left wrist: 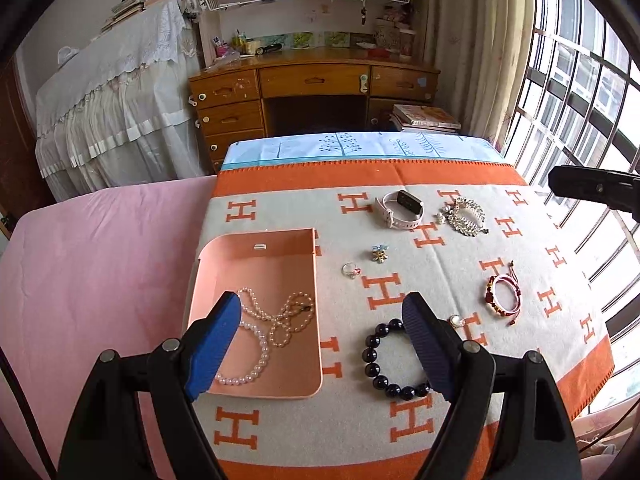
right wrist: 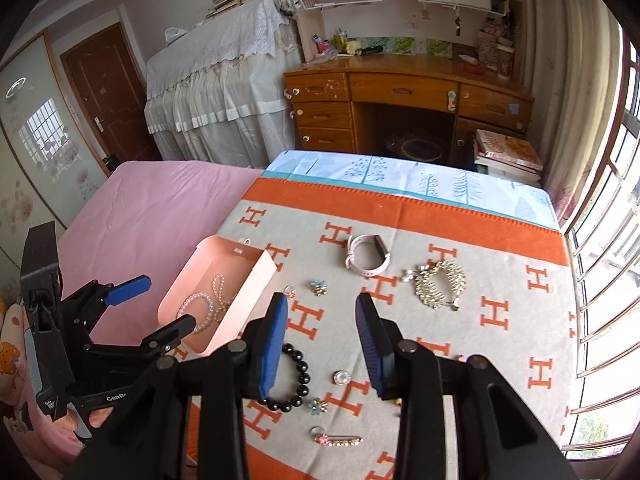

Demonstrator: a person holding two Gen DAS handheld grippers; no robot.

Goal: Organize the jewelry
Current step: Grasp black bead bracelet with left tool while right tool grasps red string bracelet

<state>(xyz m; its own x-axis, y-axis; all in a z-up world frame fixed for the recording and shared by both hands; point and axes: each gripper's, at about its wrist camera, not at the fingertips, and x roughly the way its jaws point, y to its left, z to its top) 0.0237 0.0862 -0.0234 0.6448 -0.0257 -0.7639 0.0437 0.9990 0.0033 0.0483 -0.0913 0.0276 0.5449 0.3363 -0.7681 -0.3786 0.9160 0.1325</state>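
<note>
A pink tray (left wrist: 256, 248) (right wrist: 244, 292) lies on the orange-and-grey H-pattern blanket (left wrist: 400, 412) and holds a pearl necklace (left wrist: 264, 320) (right wrist: 202, 306). My left gripper (left wrist: 322, 312) (right wrist: 160, 304) is open and empty, above the tray's right side. My right gripper (right wrist: 322, 308) is open and empty above the blanket. On the blanket lie a black bead bracelet (left wrist: 384, 356) (right wrist: 298, 376), a red cord bracelet (left wrist: 504, 294), a pink watch (left wrist: 400, 208) (right wrist: 366, 256), a crystal hair clip (left wrist: 466, 214) (right wrist: 440, 282), rings (left wrist: 351, 269) and small flower pieces (left wrist: 378, 254) (right wrist: 319, 287).
A pink sheet (left wrist: 100, 260) covers the bed left of the blanket. A gold hairpin (right wrist: 338, 440) and a round brooch (right wrist: 341, 378) lie near the front. A wooden desk (left wrist: 312, 88), a draped piano (left wrist: 116, 100) and a barred window (left wrist: 580, 100) stand beyond.
</note>
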